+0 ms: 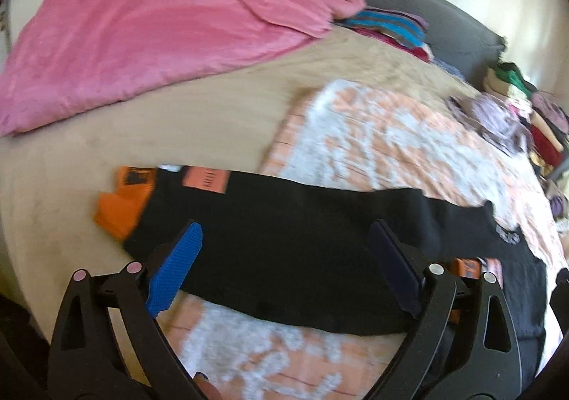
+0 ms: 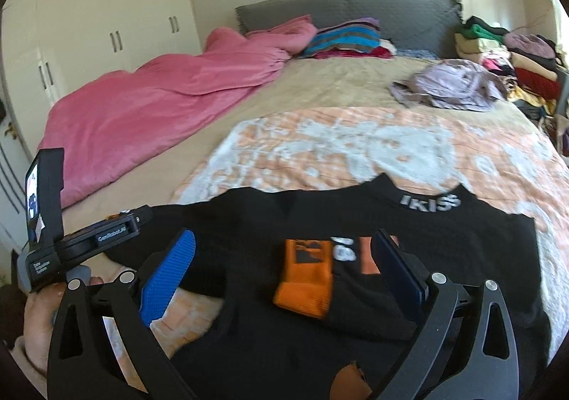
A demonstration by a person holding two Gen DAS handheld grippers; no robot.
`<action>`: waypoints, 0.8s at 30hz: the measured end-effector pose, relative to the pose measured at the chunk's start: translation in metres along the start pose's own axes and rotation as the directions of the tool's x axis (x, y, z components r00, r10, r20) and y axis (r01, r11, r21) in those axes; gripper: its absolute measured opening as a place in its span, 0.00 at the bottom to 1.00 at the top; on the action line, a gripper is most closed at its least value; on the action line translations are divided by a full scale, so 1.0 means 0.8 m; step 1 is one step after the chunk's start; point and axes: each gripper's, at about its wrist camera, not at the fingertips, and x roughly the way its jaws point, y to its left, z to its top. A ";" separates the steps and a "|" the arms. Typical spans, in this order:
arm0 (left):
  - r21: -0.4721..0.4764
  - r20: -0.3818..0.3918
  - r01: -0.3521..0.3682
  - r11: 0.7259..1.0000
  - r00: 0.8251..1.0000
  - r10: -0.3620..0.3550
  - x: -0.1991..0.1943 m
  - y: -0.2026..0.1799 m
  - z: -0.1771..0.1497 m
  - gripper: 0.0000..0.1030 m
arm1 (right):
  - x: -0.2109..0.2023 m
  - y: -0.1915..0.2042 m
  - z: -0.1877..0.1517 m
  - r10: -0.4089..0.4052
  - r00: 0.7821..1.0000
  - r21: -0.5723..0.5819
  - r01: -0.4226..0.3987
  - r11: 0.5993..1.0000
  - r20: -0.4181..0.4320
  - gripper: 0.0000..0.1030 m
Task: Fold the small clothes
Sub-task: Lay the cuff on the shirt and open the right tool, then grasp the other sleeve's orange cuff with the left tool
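The black shirt point(image 2: 355, 293) is spread on the patterned blanket point(image 2: 320, 147), with 1 sleeve point(image 1: 284, 240) folded across it. Both the left gripper point(image 1: 284, 268) and the right gripper point(image 2: 288, 275) are held wide apart, empty. Next, the other side probably must be gripped and folded in

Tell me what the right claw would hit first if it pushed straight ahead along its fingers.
Most likely the black shirt lying on the bed, near its orange cuff. The open right claw points down at it; depth is uncertain.
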 end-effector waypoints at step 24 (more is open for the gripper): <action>-0.334 -0.092 -0.248 0.909 0.969 0.230 0.041 0.147 0.005 0.91 | 0.063 0.092 -0.025 0.165 0.981 -0.088 -0.174 0.981 -0.103 0.95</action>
